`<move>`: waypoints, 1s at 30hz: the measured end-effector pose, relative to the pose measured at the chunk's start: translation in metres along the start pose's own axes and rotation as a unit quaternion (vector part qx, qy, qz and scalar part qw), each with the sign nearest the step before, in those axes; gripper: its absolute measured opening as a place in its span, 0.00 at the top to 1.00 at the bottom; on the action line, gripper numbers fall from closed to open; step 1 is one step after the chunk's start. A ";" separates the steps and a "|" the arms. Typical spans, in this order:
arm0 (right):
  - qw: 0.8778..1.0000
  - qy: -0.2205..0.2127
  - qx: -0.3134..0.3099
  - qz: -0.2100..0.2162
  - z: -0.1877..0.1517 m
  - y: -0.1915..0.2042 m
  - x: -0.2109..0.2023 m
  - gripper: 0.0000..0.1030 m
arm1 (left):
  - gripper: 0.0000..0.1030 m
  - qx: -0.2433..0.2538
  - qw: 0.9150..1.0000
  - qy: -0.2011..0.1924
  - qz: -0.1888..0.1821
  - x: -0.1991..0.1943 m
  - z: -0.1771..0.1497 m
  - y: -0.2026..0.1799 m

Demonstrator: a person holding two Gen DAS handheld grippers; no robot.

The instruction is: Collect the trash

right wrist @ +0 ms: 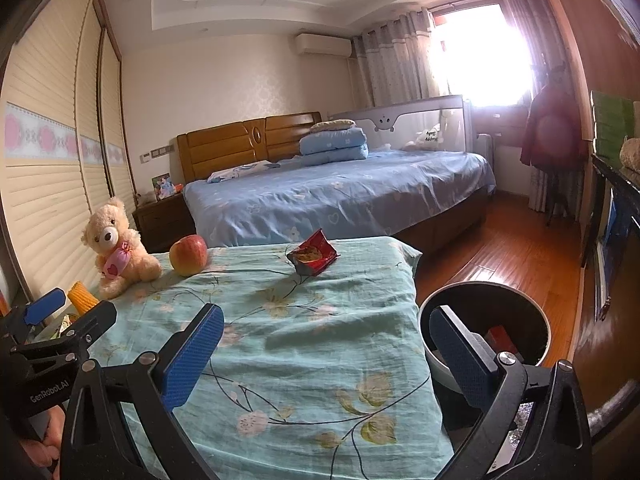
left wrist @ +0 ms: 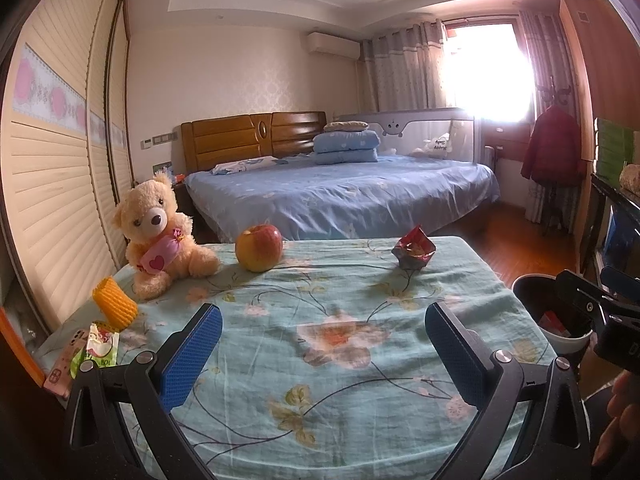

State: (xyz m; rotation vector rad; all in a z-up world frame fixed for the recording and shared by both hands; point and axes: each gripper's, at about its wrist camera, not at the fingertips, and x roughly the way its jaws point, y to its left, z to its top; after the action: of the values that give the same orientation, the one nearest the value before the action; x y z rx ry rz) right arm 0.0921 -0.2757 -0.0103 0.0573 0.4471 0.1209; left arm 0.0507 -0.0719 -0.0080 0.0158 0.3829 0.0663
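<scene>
A crumpled red snack wrapper [left wrist: 413,252] [right wrist: 313,257] lies near the far edge of the flower-print cloth table [left wrist: 320,320] [right wrist: 280,340]. A green wrapper [left wrist: 100,345] and a yellow foam fruit net [left wrist: 114,302] [right wrist: 82,299] sit at the table's left edge. A black-and-white trash bin [left wrist: 552,312] [right wrist: 486,328] stands right of the table with something red inside. My left gripper [left wrist: 322,338] is open and empty over the near table. My right gripper [right wrist: 326,346] is open and empty, its right finger in front of the bin.
A teddy bear [left wrist: 158,240] [right wrist: 116,248], an apple [left wrist: 259,247] [right wrist: 188,255] and a pink phone [left wrist: 64,362] are also on the table. A blue bed [left wrist: 340,196] stands behind. Wardrobe doors [left wrist: 60,160] run along the left, wooden floor [right wrist: 500,256] on the right.
</scene>
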 end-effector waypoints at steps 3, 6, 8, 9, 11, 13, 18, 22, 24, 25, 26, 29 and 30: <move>1.000 0.000 0.000 -0.001 0.000 0.001 0.000 0.00 | 0.00 0.001 1.000 0.000 0.000 0.000 0.000 0.000; 1.000 0.001 0.001 0.000 0.000 0.001 0.001 0.00 | 0.01 0.001 1.000 0.002 -0.003 0.001 0.000 0.000; 1.000 0.001 0.000 0.000 0.000 0.001 0.001 0.00 | 0.00 0.003 1.000 0.003 -0.003 0.001 -0.001 0.000; 1.000 0.001 -0.001 0.000 0.000 0.001 0.001 0.00 | 0.00 0.003 1.000 0.002 -0.004 0.002 -0.001 0.000; 1.000 0.002 -0.001 0.001 0.000 0.001 0.000 0.00 | 0.00 0.003 1.000 0.003 -0.004 0.002 -0.001 -0.001; 1.000 0.003 -0.001 0.003 -0.001 0.004 0.001 0.00 | 0.00 0.003 1.000 0.003 -0.004 0.002 -0.001 -0.001; 1.000 0.004 -0.002 0.004 0.000 0.006 0.001 0.00 | 0.00 0.003 1.000 0.006 -0.007 0.005 -0.001 0.000; 1.000 0.004 -0.003 0.003 0.000 0.006 0.001 0.00 | 0.00 0.002 1.000 0.006 -0.007 0.005 0.000 0.000; 1.000 0.005 -0.002 0.004 0.000 0.006 0.001 0.00 | 0.00 0.003 1.000 0.006 -0.008 0.005 0.000 0.001; 1.000 0.005 -0.002 0.004 0.000 0.006 0.001 0.00 | 0.00 0.004 1.000 0.006 -0.008 0.006 0.000 0.001; 1.000 0.006 -0.002 0.004 0.000 0.006 0.002 0.00 | 0.00 0.004 1.000 0.007 -0.008 0.005 0.000 0.001; 1.000 0.006 -0.002 0.004 0.000 0.006 0.002 0.00 | 0.00 0.004 1.000 0.007 -0.008 0.006 0.000 0.001; 1.000 0.006 -0.002 0.004 0.000 0.006 0.002 0.00 | 0.01 0.005 1.000 0.006 -0.007 0.006 0.000 0.001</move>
State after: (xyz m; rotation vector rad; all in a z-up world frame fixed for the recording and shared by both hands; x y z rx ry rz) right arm 0.0931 -0.2694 -0.0106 0.0541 0.4584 0.1295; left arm 0.0560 -0.0702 -0.0105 0.0220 0.3961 0.0499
